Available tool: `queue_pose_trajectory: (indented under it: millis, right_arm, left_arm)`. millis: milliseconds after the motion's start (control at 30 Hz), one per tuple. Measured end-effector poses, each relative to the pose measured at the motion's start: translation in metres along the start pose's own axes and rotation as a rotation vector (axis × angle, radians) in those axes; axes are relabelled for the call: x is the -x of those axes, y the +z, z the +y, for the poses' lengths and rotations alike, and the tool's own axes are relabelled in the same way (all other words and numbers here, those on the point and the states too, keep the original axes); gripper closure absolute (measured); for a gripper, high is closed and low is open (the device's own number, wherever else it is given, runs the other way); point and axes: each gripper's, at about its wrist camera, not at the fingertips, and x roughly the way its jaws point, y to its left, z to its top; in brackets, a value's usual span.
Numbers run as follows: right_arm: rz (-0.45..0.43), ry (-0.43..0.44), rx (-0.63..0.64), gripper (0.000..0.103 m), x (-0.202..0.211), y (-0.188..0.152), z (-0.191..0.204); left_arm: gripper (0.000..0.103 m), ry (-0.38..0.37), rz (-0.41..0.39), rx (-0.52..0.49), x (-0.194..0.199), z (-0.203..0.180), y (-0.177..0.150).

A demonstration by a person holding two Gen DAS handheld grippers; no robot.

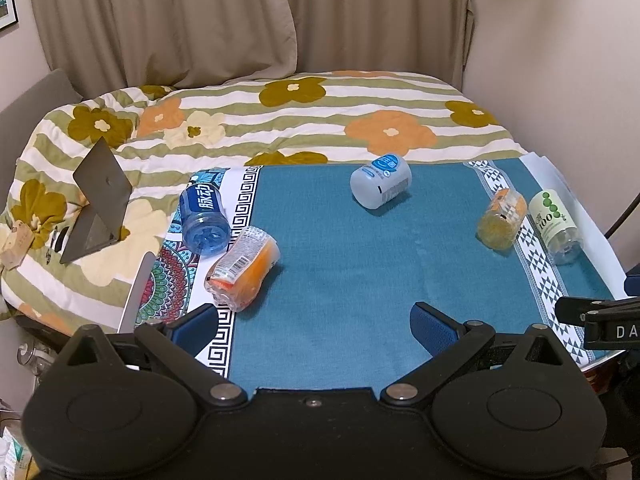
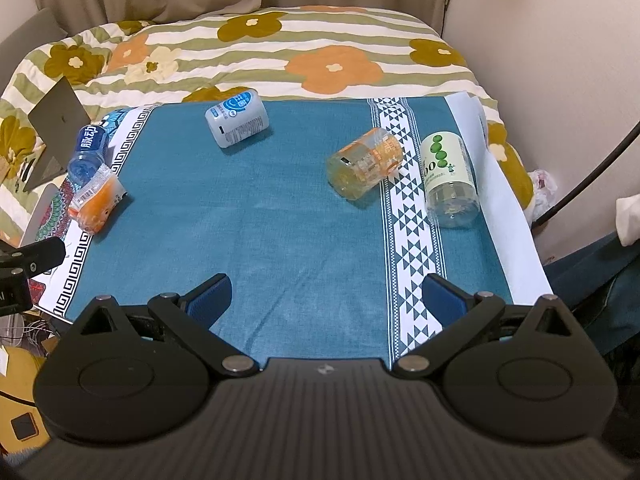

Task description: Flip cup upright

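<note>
Several cut-bottle cups lie on their sides on a teal tablecloth (image 1: 340,264). A blue cup (image 1: 202,216) and an orange cup (image 1: 242,268) lie at the left. A pale grey-blue cup (image 1: 381,181) lies at the back middle. A yellow-orange cup (image 1: 502,218) and a green-labelled clear cup (image 1: 556,226) lie at the right. The same cups show in the right wrist view: blue (image 2: 88,154), orange (image 2: 96,202), grey-blue (image 2: 237,118), yellow-orange (image 2: 364,164), green-labelled (image 2: 450,178). My left gripper (image 1: 314,328) is open and empty above the near cloth. My right gripper (image 2: 326,300) is open and empty too.
A bed with a flowered striped quilt (image 1: 280,120) lies behind the table. An open laptop (image 1: 98,200) rests on it at the left. Curtains (image 1: 240,20) hang at the back. A wall (image 1: 560,60) stands at the right.
</note>
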Motion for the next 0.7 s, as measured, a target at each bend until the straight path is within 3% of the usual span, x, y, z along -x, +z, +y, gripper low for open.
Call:
queue_pose_trajectory:
  millis: [700]
  right_arm:
    - [0.011, -0.004, -0.009, 0.0, -0.003, 0.0004, -0.0093]
  left_arm:
    - [0.0, -0.001, 0.008, -0.001, -0.0018, -0.0046, 0.0009]
